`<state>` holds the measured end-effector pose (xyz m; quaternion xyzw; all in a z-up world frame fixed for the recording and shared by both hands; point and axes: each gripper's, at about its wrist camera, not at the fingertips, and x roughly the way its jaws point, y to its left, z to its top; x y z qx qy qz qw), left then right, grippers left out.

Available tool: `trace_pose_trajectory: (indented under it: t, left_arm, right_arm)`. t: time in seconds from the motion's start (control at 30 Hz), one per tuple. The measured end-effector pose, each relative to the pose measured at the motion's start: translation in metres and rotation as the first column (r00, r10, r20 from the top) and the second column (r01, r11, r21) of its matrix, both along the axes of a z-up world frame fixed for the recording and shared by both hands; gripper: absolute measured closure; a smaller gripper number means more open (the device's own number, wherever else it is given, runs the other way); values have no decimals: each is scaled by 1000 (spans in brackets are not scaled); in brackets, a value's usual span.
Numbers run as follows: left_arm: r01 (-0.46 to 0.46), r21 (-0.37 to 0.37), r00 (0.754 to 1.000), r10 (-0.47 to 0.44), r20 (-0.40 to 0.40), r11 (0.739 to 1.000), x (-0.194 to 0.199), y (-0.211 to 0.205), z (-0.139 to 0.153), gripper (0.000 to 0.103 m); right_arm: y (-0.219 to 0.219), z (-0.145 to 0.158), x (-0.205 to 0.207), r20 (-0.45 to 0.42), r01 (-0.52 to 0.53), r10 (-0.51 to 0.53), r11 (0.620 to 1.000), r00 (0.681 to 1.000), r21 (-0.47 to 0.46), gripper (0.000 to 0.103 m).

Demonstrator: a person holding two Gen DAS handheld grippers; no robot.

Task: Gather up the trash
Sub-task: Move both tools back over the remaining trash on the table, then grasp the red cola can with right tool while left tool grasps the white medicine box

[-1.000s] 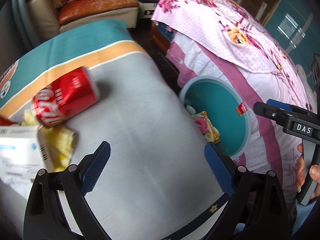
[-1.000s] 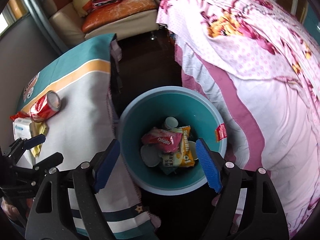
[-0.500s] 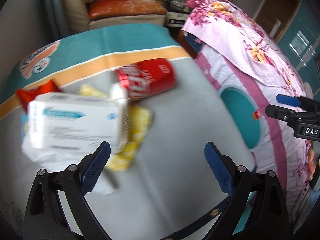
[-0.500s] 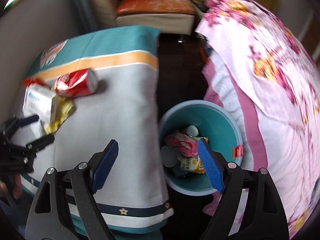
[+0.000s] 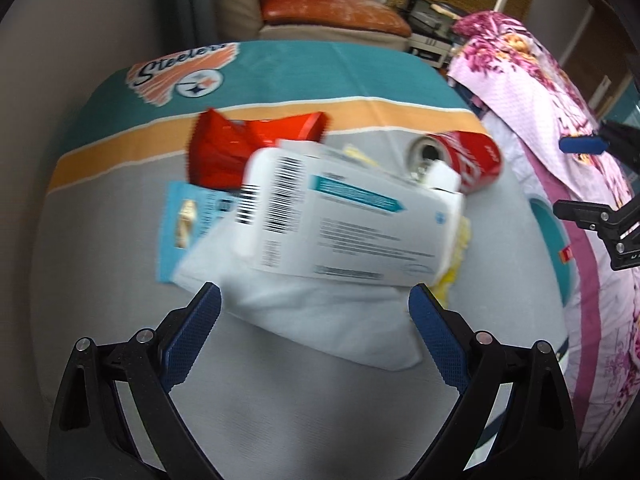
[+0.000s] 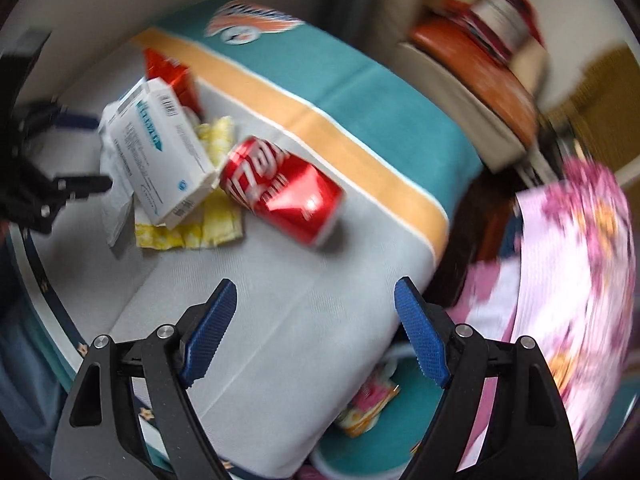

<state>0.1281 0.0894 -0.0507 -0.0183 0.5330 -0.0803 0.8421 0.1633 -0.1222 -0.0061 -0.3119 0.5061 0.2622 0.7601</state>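
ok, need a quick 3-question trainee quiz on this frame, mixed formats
1. True or false: the red soda can stands upright on the grey cloth-covered table.
2. Multiple choice: the white printed cardboard box lies
A. inside the teal round bin
B. on top of the trash pile, over the white tissue
C. between the fingers of the right gripper
3. Fill in: the left gripper is ___ and holds nothing.

Key: 1 false, it lies on its side. 2 B. 3 open.
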Motion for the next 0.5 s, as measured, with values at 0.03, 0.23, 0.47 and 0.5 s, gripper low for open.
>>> trace_pose_trajectory:
  t: [0.03, 0.23, 0.47, 0.5]
  left_arm:
    - [-6, -4, 1000, 6, -1, 1000, 1, 6, 0, 8]
    - [-35, 7, 999, 35, -9, 999, 15, 19, -5, 8]
    - [-64, 25, 998, 65, -19, 998, 31, 34, -13, 8]
    - [-72, 26, 997, 73, -22, 997, 33, 37, -14, 8]
  right_arm:
    - [6, -3, 3, -6, -30, 30, 999, 1000, -12, 26]
    - [43, -32, 21, -60, -207, 204, 977, 977, -55, 26]
    - [60, -58, 53, -128, -294, 281, 951, 951, -100, 26]
    - [61, -60, 56, -135, -297, 283, 949, 950, -104, 26]
